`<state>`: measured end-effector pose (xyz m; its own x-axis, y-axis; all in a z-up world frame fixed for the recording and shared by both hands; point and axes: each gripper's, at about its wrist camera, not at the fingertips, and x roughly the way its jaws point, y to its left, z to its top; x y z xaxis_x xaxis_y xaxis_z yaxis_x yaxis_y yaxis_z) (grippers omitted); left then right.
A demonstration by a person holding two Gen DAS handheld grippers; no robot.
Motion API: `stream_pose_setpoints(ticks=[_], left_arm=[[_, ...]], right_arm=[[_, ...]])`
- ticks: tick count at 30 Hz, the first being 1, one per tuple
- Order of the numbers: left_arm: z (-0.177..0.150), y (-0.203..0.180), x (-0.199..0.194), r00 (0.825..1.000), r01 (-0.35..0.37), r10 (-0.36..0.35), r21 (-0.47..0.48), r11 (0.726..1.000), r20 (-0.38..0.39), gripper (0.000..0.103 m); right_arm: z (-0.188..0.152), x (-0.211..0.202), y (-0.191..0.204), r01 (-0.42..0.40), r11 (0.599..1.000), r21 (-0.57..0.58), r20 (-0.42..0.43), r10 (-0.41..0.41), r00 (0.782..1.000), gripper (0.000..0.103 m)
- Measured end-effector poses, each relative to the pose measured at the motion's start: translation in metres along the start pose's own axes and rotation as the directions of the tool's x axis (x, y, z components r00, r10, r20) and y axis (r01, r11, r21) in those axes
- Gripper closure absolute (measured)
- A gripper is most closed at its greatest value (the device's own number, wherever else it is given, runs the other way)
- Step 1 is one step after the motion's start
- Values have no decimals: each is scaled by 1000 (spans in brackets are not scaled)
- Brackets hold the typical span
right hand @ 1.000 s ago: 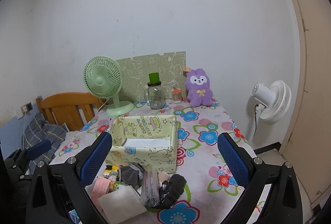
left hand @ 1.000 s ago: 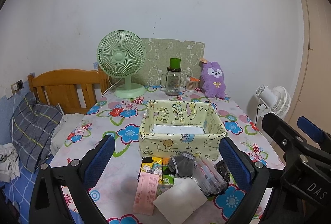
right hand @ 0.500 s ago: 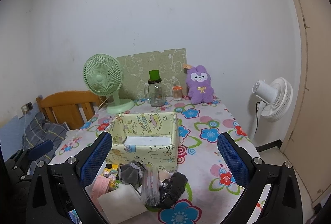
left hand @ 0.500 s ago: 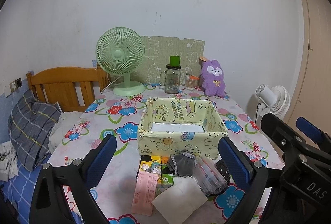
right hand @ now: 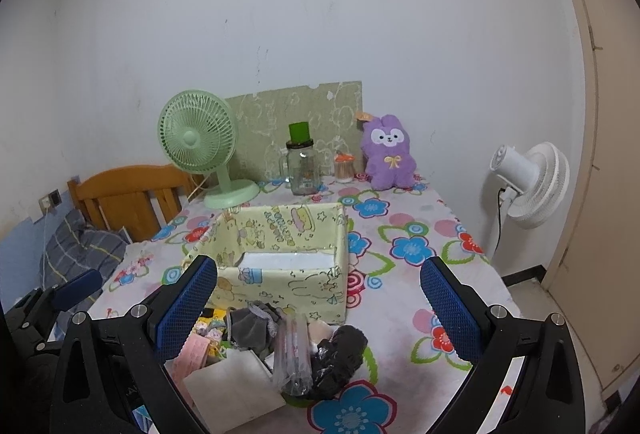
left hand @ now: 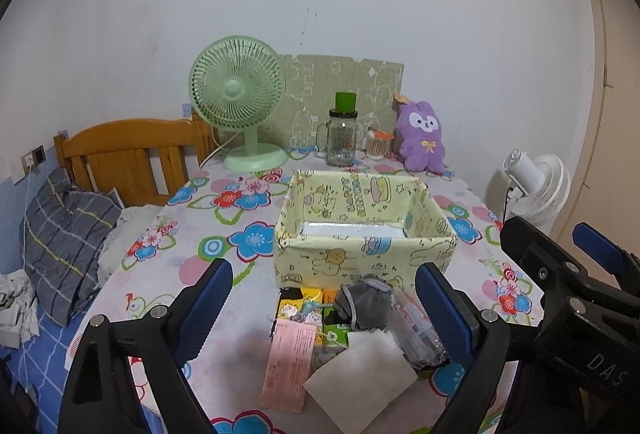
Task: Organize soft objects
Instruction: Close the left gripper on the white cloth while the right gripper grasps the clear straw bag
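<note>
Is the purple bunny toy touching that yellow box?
Apart. The right wrist view shows the purple bunny toy at the table's far edge, with flowered cloth lying between it and the yellow box.

The left gripper [left hand: 323, 298] fills the bottom of its own view with a black frame: two angular arms, each ending in a flat finger faced with a dark blue textured pad [left hand: 210, 304]. Silver round screw heads sit on each arm, one pair at the lower left, another at the lower right. At the right edge of that frame the right gripper [right hand: 318, 304] shows from the side as black bars with small silver screws, a blue pad at the upper right, and white letters "DAS" on its body. In its own view it has the same black arms, silver screws and blue mesh-patterned pads [right hand: 448, 308]
</note>
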<state>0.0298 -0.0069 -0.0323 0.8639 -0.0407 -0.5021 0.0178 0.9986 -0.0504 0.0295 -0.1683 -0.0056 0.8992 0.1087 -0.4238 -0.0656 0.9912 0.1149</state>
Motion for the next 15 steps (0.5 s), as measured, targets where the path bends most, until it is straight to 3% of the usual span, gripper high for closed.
stream_pose_setpoints(ticks=[15], left_arm=[[-23,1,21,997,27,-27,2,1000,-74,17]], right_arm=[[-25,24,3,-27,1000,-7,-70,27,997,3]])
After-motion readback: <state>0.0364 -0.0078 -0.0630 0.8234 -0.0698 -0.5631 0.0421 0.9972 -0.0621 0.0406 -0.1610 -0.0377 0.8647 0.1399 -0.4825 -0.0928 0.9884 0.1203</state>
